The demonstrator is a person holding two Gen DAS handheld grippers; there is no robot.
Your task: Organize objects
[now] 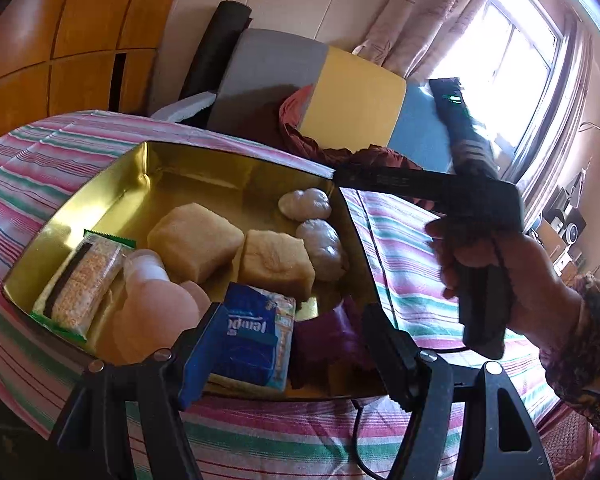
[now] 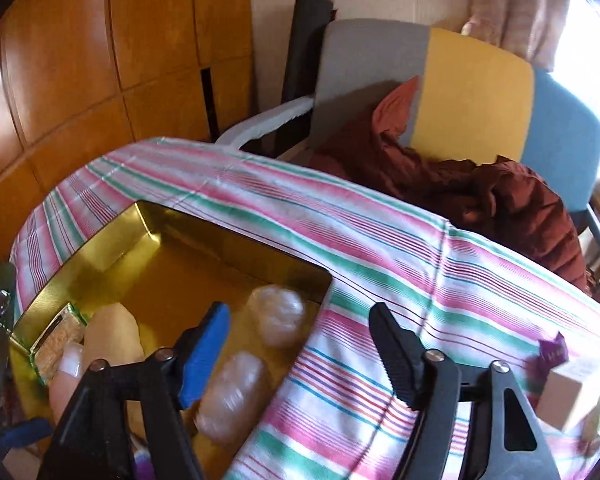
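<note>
Striped cloth in pink, green and white is covering the bench (image 1: 400, 240), with a grey, yellow and blue chair (image 1: 352, 96) standing behind it near a bright window. Looking along the left gripper (image 1: 292, 344), a gold tin (image 1: 112, 200) is sitting on the cloth and holding two pale cake blocks (image 1: 196, 240), two wrapped white lumps (image 1: 320, 236), a cereal bar (image 1: 84, 280), round pink pieces and a blue tissue pack (image 1: 256, 340) just beyond the fingertips; a purple wrapper (image 1: 328, 340) is lying at the tin's near right corner. Its fingers are standing apart, gripping nothing. The person's right hand (image 1: 500, 264) is holding the other tool to the right, over bare cloth. Looking along the right gripper (image 2: 300, 356), the fingers are likewise spread and empty, pointing at the tin's right edge, with the tin (image 2: 100, 240) off to the left. A small cardboard box (image 2: 568, 392) and a purple packet (image 2: 552, 352) are lying loose on the cloth to the right of these fingers, nearer the right hand than the left, so that hand seems better placed to fetch them.
</note>
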